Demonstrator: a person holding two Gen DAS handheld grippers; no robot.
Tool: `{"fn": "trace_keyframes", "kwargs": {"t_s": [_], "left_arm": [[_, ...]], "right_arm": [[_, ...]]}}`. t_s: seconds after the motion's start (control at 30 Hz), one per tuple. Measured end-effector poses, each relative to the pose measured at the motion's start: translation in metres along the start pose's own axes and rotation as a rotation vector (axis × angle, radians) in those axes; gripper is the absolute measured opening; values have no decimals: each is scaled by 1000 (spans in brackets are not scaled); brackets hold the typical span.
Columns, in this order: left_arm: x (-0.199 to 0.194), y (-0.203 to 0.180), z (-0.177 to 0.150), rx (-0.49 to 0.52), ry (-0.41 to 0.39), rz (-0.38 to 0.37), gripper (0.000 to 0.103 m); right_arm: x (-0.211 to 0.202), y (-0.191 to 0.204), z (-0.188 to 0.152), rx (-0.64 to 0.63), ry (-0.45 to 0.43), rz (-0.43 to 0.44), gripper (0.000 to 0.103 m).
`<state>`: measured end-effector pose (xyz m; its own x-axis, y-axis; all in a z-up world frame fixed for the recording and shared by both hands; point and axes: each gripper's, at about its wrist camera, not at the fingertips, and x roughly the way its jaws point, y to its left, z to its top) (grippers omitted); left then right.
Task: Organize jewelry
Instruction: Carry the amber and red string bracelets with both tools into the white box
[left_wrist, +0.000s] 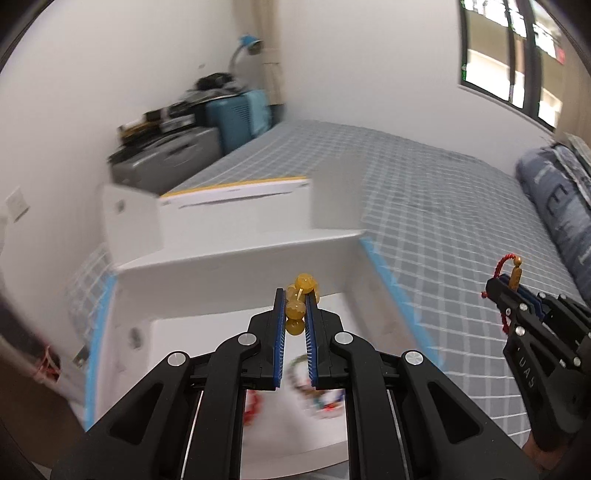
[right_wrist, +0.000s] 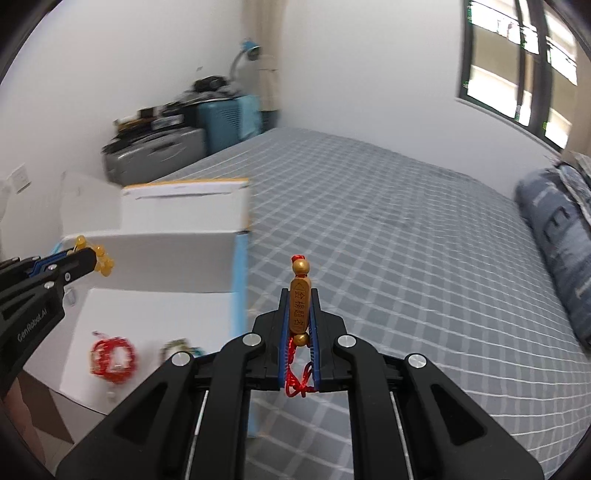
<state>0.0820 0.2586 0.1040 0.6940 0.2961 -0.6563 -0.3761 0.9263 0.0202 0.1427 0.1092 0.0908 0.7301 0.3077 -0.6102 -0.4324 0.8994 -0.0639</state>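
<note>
Both jaws are pinching jewelry: your left gripper (left_wrist: 295, 306) is pressed onto a yellow bead bracelet (left_wrist: 301, 299), its beads bunched between the blue pads and poking out past the tips, while your right gripper (right_wrist: 300, 314) clamps a gold-coloured charm (right_wrist: 300, 306) upright between its fingers, with the red cord (right_wrist: 297, 376) trailing down behind the pads. You hold the bracelet above the open white box (left_wrist: 236, 254) that sits on the checked bedsheet (right_wrist: 406, 258); the charm hangs over the sheet, well to the right of that box. On the white surface below your left gripper lie a red bead bracelet (right_wrist: 112, 358) and a multicoloured bracelet (right_wrist: 181, 349), both blurred. You appear to be mid-carry, each hand bringing a piece toward wherever it belongs; the frames do not show which spot is meant for either. Next, you likely need to settle the bracelet low over a bare patch of the white surface before spreading the pads, so the beads do not roll. Bring the charm leftward over the box edge, and mind the dangling cord so it does not snag on the rim.
</note>
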Motion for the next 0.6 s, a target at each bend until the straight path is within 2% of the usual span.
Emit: {"fn": "trace_keyframes", "kwargs": {"t_s": [0.1, 0.27, 0.6], "left_arm": [[1, 37, -10, -40, 20, 38, 9], [13, 77, -26, -83, 76, 70, 9], [46, 109, -45, -121, 182, 78, 9]], "right_arm": [[8, 38, -2, -36, 19, 35, 8], [26, 91, -8, -94, 64, 69, 8], [60, 128, -22, -134, 184, 87, 8]]}}
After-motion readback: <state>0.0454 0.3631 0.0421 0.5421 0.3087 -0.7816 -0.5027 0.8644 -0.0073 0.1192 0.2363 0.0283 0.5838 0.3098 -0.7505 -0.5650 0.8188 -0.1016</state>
